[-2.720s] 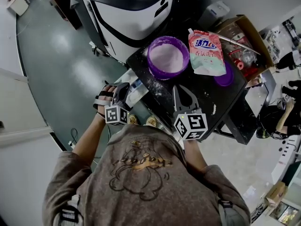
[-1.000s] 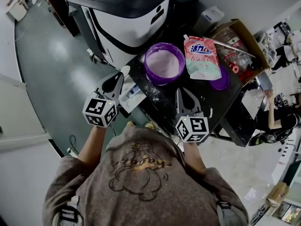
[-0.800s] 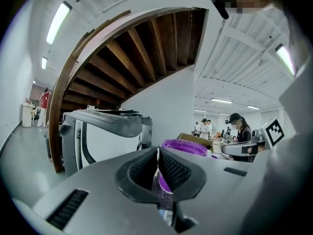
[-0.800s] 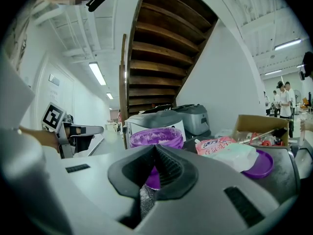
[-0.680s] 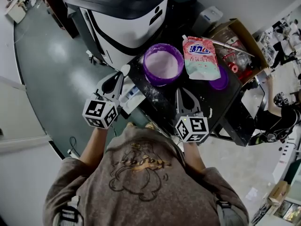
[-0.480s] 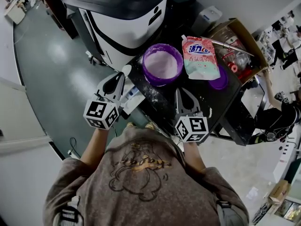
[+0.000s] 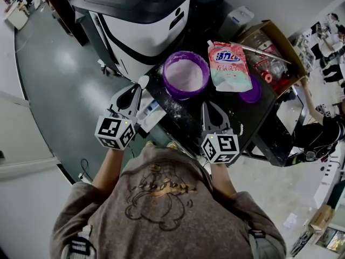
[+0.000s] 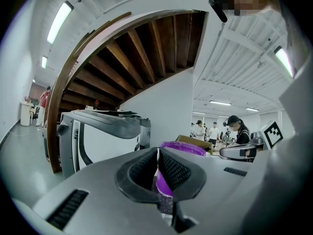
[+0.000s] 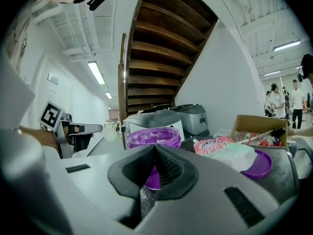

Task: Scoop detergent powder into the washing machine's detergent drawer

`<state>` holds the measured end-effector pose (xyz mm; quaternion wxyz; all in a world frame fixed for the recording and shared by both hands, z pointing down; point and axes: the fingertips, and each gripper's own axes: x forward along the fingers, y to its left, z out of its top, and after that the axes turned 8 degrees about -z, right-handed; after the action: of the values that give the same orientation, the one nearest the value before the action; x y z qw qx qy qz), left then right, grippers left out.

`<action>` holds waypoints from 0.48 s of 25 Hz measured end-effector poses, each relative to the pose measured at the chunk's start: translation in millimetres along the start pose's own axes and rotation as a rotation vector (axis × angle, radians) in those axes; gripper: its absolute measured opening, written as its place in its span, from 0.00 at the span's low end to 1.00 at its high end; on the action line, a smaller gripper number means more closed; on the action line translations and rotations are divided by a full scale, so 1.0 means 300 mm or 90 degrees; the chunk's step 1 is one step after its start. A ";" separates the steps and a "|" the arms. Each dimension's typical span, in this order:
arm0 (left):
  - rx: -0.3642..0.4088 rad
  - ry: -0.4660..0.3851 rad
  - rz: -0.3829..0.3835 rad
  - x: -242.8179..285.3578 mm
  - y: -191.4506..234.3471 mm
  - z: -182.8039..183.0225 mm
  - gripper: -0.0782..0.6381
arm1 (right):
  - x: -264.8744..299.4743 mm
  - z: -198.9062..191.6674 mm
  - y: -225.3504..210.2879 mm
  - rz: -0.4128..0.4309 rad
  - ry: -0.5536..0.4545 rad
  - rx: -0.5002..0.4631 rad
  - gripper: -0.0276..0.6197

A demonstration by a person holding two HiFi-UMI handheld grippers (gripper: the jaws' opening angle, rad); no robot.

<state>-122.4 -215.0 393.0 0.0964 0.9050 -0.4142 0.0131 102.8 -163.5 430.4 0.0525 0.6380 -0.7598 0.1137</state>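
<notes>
Raised from its earlier low spot beside the desk's left edge, the left gripper (image 7: 138, 88) now hangs just off that edge and has barely shifted over the last second. The right gripper (image 7: 207, 106) has stayed put over the desk's near edge.

The left gripper's jaws are pressed together on a thin white strip, which I take to be the handle of the white scoop (image 7: 143, 81). The scoop's bowl sticks out past the jaw tips. The right gripper's jaws are closed with nothing between them.

The purple tub (image 7: 186, 74) of detergent powder stands uncovered near the far left corner of the black desk (image 7: 245, 125). From the scoop it lies ahead and to the right, near but not touching. The left gripper's long axis points a little left of the tub, toward the washing machine (image 7: 140, 20) beyond the desk's far edge. It is the nearer gripper to the powder and the only one with a tool.

A white tray-like piece (image 7: 150, 112) sits at the desk's left edge, right beside the left gripper. It is probably the detergent drawer, though I cannot be sure.

Spilt powder (image 7: 175, 104) dusts the desk between the tub and the near edge. The detergent pouch (image 7: 230, 63), a purple lid (image 7: 254, 90) and a cardboard box (image 7: 275, 45) crowd the right side. That leaves the tub's left and near sides open for the dip.
</notes>
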 end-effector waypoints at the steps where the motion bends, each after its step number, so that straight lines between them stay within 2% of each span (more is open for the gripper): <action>1: -0.001 0.000 0.000 0.000 0.001 -0.001 0.14 | 0.001 0.001 -0.002 -0.001 0.000 0.000 0.04; 12: -0.004 0.000 -0.004 0.007 0.005 0.001 0.14 | 0.007 0.006 -0.007 -0.002 -0.003 -0.006 0.04</action>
<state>-122.0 -217.7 393.1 0.0991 0.9061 -0.4112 0.0117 104.6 -166.2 429.3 0.0540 0.6392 -0.7594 0.1088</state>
